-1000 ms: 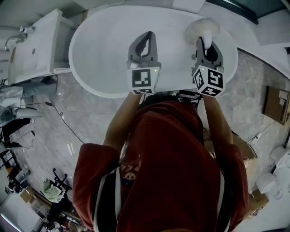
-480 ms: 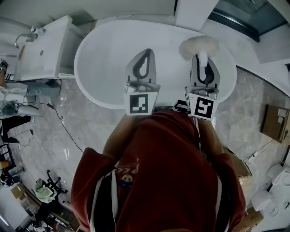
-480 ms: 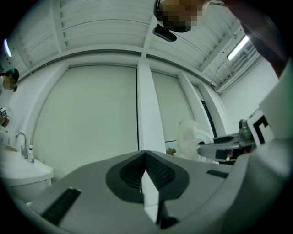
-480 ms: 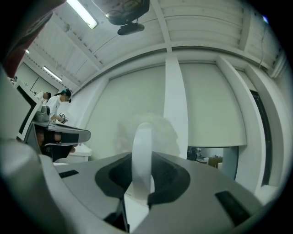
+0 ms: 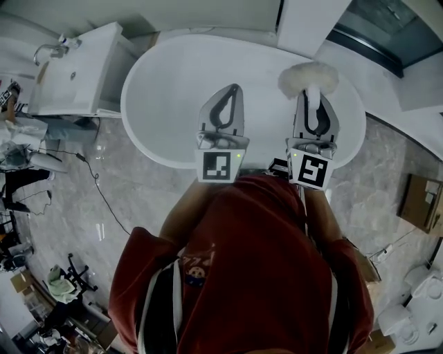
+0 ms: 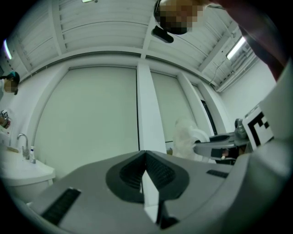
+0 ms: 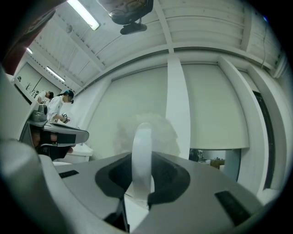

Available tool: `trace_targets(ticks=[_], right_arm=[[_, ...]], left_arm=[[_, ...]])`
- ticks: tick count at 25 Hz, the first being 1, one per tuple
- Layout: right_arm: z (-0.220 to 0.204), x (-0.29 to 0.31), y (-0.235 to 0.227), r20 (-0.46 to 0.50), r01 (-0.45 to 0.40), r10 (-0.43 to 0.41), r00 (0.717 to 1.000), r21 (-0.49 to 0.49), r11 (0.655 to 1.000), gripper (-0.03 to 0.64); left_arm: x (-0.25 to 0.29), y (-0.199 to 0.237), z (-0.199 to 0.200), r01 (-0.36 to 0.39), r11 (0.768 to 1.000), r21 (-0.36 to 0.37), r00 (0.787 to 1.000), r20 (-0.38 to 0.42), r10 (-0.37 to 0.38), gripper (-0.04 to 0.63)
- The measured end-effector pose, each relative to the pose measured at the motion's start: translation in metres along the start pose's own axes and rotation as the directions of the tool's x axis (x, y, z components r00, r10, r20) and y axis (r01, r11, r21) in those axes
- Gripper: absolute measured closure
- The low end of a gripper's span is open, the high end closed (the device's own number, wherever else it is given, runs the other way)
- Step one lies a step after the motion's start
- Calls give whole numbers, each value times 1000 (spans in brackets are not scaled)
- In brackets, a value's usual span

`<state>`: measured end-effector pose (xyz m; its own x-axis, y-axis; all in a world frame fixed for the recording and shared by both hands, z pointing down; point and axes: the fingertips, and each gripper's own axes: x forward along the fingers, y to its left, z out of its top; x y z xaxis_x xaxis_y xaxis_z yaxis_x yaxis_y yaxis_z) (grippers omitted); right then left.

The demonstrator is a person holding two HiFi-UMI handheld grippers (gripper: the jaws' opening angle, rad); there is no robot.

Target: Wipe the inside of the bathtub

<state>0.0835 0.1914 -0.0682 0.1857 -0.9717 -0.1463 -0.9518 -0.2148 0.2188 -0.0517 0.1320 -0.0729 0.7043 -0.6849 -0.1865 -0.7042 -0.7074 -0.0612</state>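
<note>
Hovering over tub with duster, no wiping contact visible.

Nearest, at 12 from torso: holding left gripper (image 5: 232,90) with jaws pressed together on nothing. Clamping right gripper (image 5: 313,97) on the white handle of a fluffy duster (image 5: 308,75), at 1 o'clock. Pointing both tools toward 12, across the tub's short width. Below and beyond: white tub (image 5: 173,83) lying with long axis 9 to 3, most of the bowl toward 10–11 from the duster head. Reading the head as raised near the far-right rim, since only wall shows behind it in the right gripper view. Judging next move: lower, then sweep toward 9 with the right. Farthest: sink (image 5: 73,72) at 10, pillar (image 5: 311,21) at 12.
</note>
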Motion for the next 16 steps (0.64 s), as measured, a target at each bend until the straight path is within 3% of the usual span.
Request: trace_targets(ticks=[11, 16], right_arm=[[-2, -3, 3, -9, -10, 10, 1000, -26, 1000, 525], [-2, -7, 6, -22, -2, 2, 1000, 9, 1000, 526]], left_arm=[[-7, 9, -2, -18, 1000, 2, 1000, -15, 18, 580], [-11, 11, 0, -11, 1000, 3, 1000, -12, 11, 580]])
